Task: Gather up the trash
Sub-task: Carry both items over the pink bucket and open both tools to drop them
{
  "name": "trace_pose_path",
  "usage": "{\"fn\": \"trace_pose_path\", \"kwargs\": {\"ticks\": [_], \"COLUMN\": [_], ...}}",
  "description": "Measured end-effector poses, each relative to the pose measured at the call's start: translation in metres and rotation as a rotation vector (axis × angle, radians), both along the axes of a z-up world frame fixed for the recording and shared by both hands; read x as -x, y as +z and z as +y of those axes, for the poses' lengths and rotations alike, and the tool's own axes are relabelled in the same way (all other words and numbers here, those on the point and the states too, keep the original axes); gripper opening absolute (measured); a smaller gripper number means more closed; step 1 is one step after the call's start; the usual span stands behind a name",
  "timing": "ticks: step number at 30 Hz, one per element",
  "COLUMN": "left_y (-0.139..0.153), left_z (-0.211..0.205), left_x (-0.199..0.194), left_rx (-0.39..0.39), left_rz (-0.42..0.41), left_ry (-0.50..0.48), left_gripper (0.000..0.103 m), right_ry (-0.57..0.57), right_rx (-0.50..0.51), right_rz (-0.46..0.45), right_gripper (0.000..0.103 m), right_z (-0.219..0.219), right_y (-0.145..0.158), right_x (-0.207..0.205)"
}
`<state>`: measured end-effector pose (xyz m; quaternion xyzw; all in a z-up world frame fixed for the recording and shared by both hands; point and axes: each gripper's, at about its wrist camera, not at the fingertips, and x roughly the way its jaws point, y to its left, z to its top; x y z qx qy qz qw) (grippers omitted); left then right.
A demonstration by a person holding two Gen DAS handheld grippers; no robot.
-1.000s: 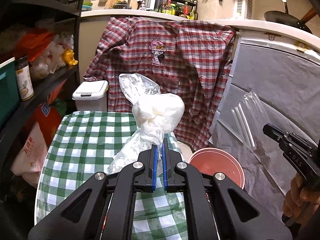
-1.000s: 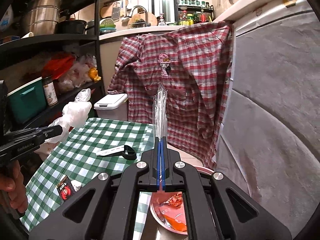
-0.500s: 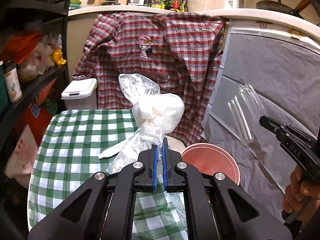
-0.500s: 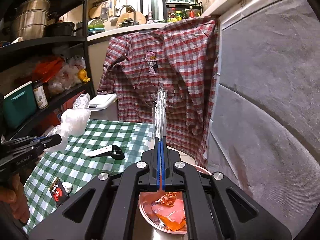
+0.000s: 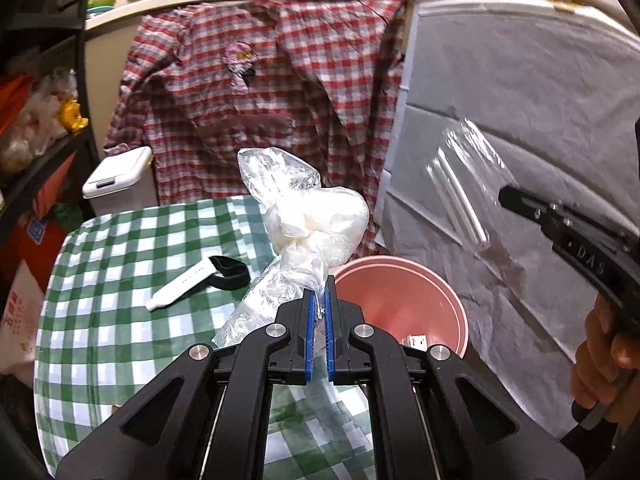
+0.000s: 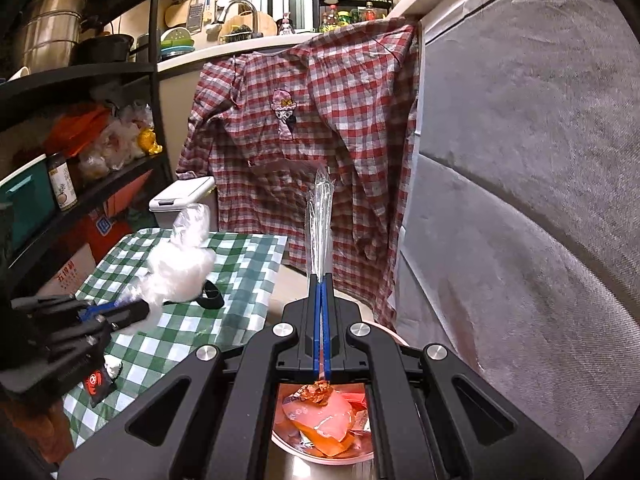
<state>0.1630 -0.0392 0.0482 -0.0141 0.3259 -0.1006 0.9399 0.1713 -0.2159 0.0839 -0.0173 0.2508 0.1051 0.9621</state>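
Note:
My left gripper [image 5: 319, 300] is shut on a crumpled clear plastic bag [image 5: 308, 220] and holds it up over the edge of the green checked table [image 5: 120, 264], just left of the pink bin [image 5: 404, 300]. My right gripper [image 6: 321, 280] is shut on a clear plastic wrapper [image 6: 320, 228] that stands upright above the pink bin [image 6: 320, 436], which holds orange and pink wrappers. The wrapper [image 5: 460, 196] and the right gripper's tip also show at the right of the left wrist view. The bag [image 6: 180, 268] shows in the right wrist view.
A white tube with a black loop [image 5: 196, 280] lies on the table. A small black and red packet [image 6: 96, 384] and a white scrap [image 6: 113, 368] lie near its front edge. A white lidded bin [image 5: 120, 180], a plaid shirt [image 5: 256, 92] and black shelves [image 6: 80, 120] stand behind.
Both grippers have moved to the right, toward the pink bin, each with its plastic in hold. The left gripper and its bag are now closer to the right gripper.

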Motion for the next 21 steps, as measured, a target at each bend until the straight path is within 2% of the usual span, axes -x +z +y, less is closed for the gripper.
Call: {"fn": "trace_pose_path", "kwargs": {"ticks": [5,15,19,21], "left_y": [-0.012,-0.031,-0.036,-0.039], "left_z": [-0.015,-0.041,-0.054,-0.058], "left_x": [-0.006,-0.019,-0.023,-0.025], "left_rx": [-0.026,-0.027,-0.017,-0.012], "left_rz": [0.018,0.066,0.087,0.104], "left_ry": [-0.026,-0.06,-0.091,-0.113], "left_gripper": [0.004,0.004,0.004,0.006], "right_ry": [-0.013,-0.056,-0.069,-0.082], "right_rx": [-0.001,0.023,0.045,0.055], "right_rz": [0.009,0.057,0.076,0.086], "right_gripper": [0.001,0.002,0.005,0.017], "right_z": [-0.005,-0.011,-0.011,-0.012], "right_y": [-0.003,-0.015,-0.021,-0.023], "right_x": [-0.004,-0.015,-0.018,-0.019]}}
